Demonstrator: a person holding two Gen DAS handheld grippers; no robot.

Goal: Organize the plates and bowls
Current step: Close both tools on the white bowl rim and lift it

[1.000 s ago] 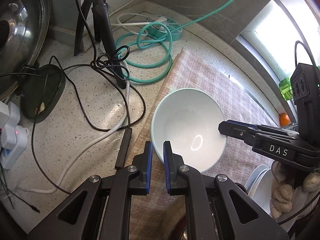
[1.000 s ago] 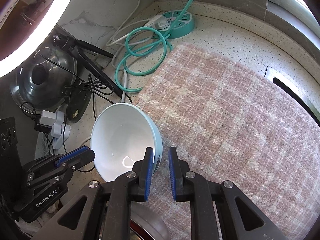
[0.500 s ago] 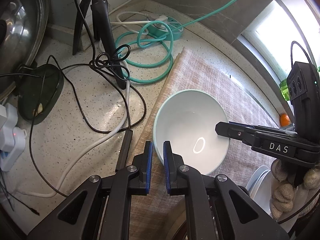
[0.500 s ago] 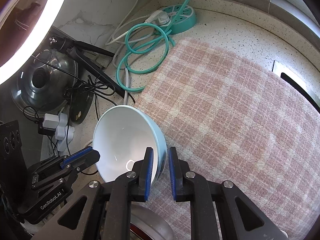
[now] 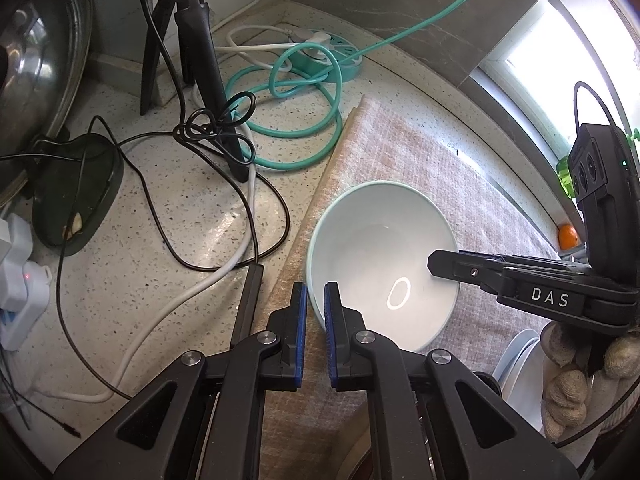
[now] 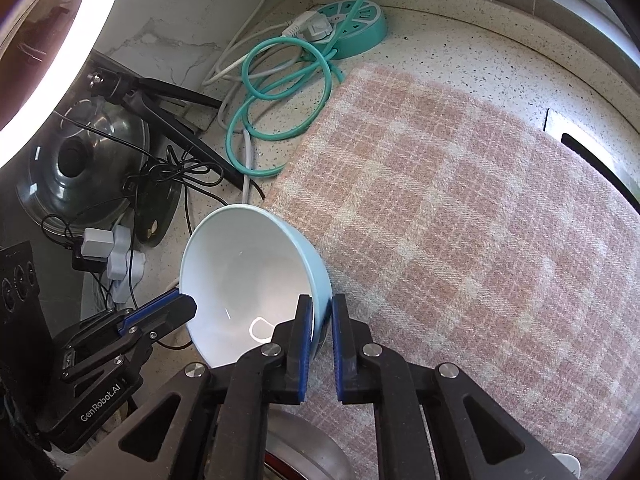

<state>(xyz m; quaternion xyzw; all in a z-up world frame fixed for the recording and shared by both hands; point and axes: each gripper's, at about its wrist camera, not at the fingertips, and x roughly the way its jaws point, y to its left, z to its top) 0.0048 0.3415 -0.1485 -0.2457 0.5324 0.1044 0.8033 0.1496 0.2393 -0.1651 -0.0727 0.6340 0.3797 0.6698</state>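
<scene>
I am holding the pale blue bowl (image 5: 382, 268) between both tools, over the near-left edge of the pink plaid cloth (image 6: 472, 216) on the speckled table (image 5: 172, 216). The left gripper (image 5: 315, 308) is closed down tight on the near rim, one finger inside and one outside. The right gripper (image 6: 321, 320) is clamped on the opposite rim the same way, with its wall pinched between the blue pads (image 6: 306, 328). From the right wrist view the bowl is tipping, its mouth turned toward the left tool.

To do this step well, I am keeping both grips firm and moving the two hands as one, since any twist between them could lever the rim out of a pinch. I judge the glazed rim to be slippery, so I am avoiding jerks. I am also levelling the bowl before setting it down, so the foot lands flat on the cloth, not on the cloth's edge. The black cables (image 5: 224, 148) and teal cord (image 5: 296, 128) lie near, so I am steering away from them. White dishes (image 5: 516, 352) by the gloved hand (image 5: 576, 380) look like the likely stack.
</scene>
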